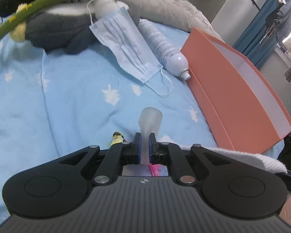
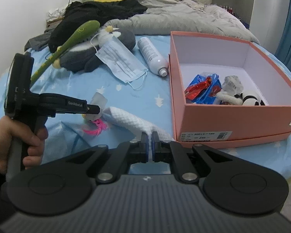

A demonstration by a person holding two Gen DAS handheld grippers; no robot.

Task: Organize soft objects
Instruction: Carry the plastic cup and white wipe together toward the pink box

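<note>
Both tongs pinch: my right tongs [image 2: 149, 136] grip the cloth [image 2: 133, 121], its length running left from them; the box [image 2: 232, 120] sits just right, nearer this hand.

A white spray bottle [image 2: 152, 56] is lying on the blue bedsheet [image 2: 71, 85] just left of the box, a grey duvet [image 2: 176, 17] bunching at the far end.

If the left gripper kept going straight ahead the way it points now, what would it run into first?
Probably the blue face mask on the bedsheet; only sheet lies between. The left gripper is shut on a translucent plastic piece, which would touch first. Depth is uncertain.
</note>
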